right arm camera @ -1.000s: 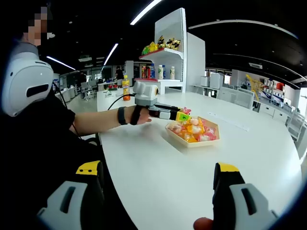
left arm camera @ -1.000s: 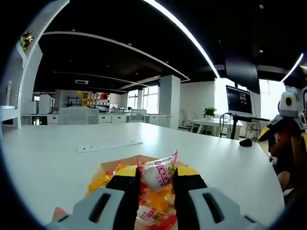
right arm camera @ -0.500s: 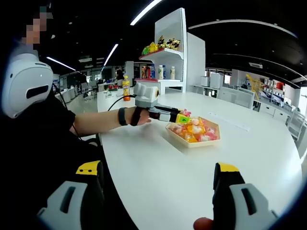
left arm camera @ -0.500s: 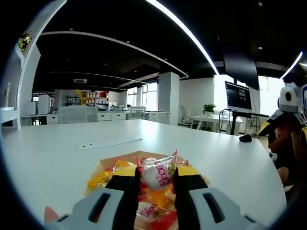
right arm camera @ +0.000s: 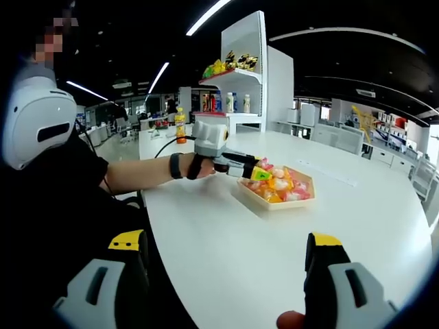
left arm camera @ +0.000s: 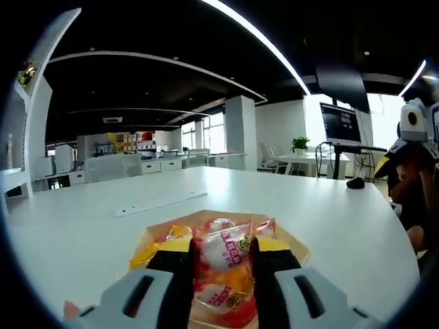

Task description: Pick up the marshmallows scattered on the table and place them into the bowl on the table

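Left gripper over the bowl with a marshmallow, ready to drop.

Left gripper point(left arm camera: 221, 257) has its fingers clamped on a white wrapped marshmallow with pink print point(left arm camera: 225, 248), long axis running up between them, directly above the shallow tan hexagonal bowl of wrapped sweets point(left arm camera: 296, 241) near the white counter's point(left arm camera: 329, 212) edge by the person. Right gripper view shows what the left one can't: left gripper sits at the bowl's near rim. Right gripper point(right arm camera: 226, 274) fingers wide apart, empty, well apart from the bowl; left is nearer.
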